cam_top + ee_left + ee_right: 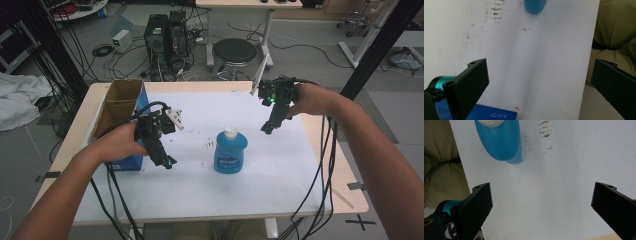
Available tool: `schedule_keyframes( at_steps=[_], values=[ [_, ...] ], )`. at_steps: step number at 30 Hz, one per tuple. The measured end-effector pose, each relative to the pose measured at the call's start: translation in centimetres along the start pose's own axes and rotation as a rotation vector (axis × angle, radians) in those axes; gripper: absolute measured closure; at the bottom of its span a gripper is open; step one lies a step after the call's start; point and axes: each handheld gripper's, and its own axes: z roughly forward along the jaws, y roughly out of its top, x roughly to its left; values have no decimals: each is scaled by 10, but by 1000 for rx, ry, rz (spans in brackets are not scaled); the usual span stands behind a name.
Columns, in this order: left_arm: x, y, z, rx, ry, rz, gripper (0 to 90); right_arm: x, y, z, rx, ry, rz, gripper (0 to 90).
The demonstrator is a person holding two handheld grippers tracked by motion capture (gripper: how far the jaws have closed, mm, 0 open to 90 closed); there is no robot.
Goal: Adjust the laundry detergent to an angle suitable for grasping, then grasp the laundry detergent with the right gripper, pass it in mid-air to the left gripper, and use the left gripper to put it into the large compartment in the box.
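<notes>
My left gripper point(167, 162) and right gripper point(266, 129) both hang wide open, matte black jaws gripping nothing. The glossy blue bottle point(230, 151), rounded and seemingly white-capped, stands on the white sheet point(200, 185) between them, at the right gripper's seven o'clock.

Grey floor strewn with cables point(115, 57). Two computer towers point(166, 37) top centre, black round stool point(234, 52) beside them, white desk leg point(267, 37), white cloth point(20, 100) far left.
</notes>
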Motion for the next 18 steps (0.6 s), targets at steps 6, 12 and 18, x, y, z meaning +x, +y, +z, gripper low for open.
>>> schedule_keyframes(
  at_steps=[6, 12, 18],
  values=[
    [0, -1, -2, -9, 2, -6, 16, 1, -3, -3, -9, -10, -2, 24],
    [-1, 3, -2, -4, -3, 10, 16, 3, -6, -5, -14, -11, -9, 24],
    [-1, 3, -3, -5, -7, 11, 16, 5, -8, -5, -19, -12, -17, 24]
  ],
)
